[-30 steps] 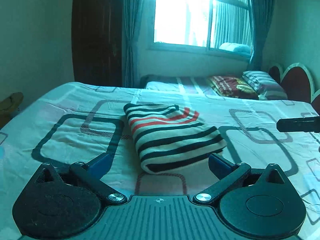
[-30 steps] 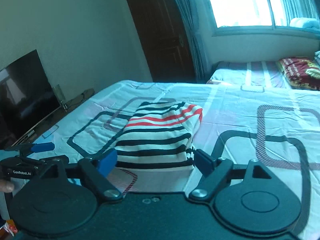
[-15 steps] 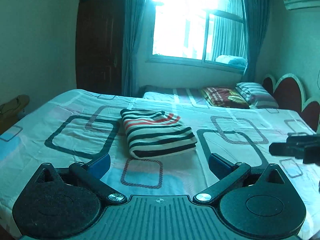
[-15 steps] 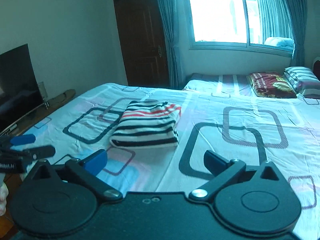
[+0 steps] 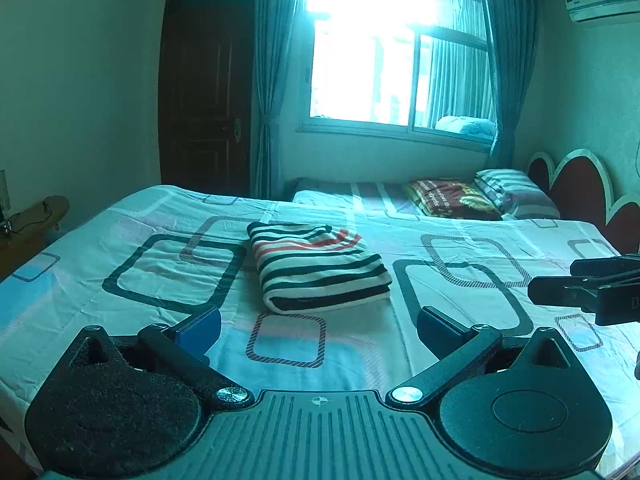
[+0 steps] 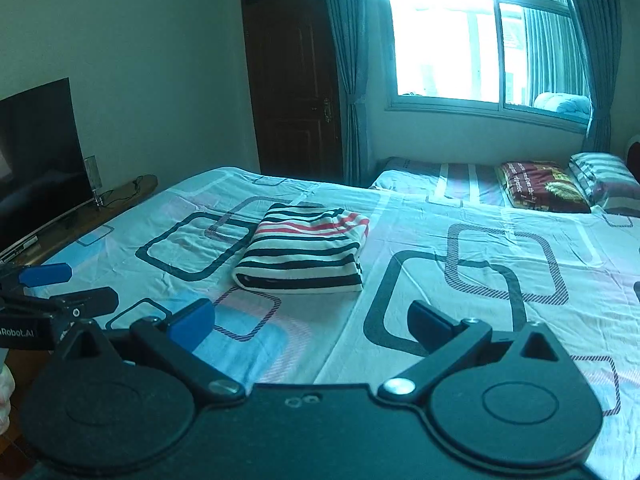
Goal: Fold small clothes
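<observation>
A striped garment (image 5: 320, 268), white with black and red stripes, lies folded into a compact rectangle on the bed (image 5: 120, 240); it also shows in the right wrist view (image 6: 304, 256). My left gripper (image 5: 318, 326) is open and empty, held above the bed's near edge, well short of the garment. My right gripper (image 6: 310, 326) is open and empty too, also back from the garment. The right gripper's fingers (image 5: 560, 294) show at the right of the left wrist view. The left gripper's fingers (image 6: 84, 300) show at the left of the right wrist view.
The bedsheet (image 6: 480, 264) has a pattern of dark squares. Pillows (image 5: 452, 196) lie on a second bed by the window. A headboard (image 5: 572, 184) is at the right. A television (image 6: 36, 160) stands on a low cabinet (image 6: 100, 208) at the left. A dark door (image 6: 296, 92) is at the back.
Both grippers have drawn back from the folded garment, which now looks smaller and farther away. The garment has stayed in place. Both grippers stay open.
</observation>
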`<state>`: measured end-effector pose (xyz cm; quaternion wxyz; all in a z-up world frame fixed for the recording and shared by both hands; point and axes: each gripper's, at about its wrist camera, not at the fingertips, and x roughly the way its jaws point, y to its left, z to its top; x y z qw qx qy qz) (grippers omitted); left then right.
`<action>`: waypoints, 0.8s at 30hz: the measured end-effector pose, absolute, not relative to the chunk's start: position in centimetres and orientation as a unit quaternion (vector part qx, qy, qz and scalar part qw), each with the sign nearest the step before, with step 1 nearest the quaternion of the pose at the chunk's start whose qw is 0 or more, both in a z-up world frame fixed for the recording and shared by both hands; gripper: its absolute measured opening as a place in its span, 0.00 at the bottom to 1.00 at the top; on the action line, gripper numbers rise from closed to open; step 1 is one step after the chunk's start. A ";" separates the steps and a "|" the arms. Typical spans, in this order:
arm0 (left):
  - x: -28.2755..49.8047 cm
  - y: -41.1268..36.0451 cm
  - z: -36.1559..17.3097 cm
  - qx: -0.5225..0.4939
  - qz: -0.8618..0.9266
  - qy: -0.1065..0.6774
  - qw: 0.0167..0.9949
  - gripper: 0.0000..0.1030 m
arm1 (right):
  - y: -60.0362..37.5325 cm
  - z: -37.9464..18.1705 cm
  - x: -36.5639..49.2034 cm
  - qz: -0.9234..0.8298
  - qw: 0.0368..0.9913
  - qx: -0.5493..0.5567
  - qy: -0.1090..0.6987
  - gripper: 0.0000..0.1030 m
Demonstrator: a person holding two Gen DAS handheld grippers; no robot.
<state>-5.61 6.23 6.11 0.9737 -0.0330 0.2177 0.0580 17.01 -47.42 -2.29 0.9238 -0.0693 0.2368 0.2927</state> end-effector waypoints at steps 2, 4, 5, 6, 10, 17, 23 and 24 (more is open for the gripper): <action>-5.7 6.3 6.2 -0.032 0.060 0.216 0.974 1.00 | -47.4 -2.1 17.1 0.293 0.925 -0.065 0.235 0.99; -5.7 6.3 6.3 -0.031 0.061 0.214 0.974 1.00 | -47.3 -2.0 17.1 0.294 0.924 -0.064 0.236 0.99; -5.8 6.3 6.4 -0.031 0.061 0.213 0.975 1.00 | -47.2 -2.0 17.1 0.294 0.924 -0.065 0.235 0.99; -5.9 6.2 6.4 -0.032 0.062 0.212 0.975 1.00 | -47.2 -2.0 17.0 0.295 0.924 -0.067 0.235 0.99; -6.0 6.1 6.4 -0.031 0.063 0.211 0.975 1.00 | -47.1 -2.1 16.8 0.298 0.922 -0.070 0.236 0.99; -6.1 6.0 6.5 -0.030 0.061 0.210 0.975 1.00 | -47.3 -2.0 16.6 0.295 0.924 -0.068 0.233 0.99; -6.0 6.0 6.5 -0.029 0.058 0.208 0.976 1.00 | -47.4 -2.0 16.6 0.293 0.925 -0.069 0.232 0.99; -6.0 5.9 6.5 -0.028 0.058 0.208 0.976 1.00 | -47.3 -2.0 16.6 0.292 0.925 -0.070 0.232 0.99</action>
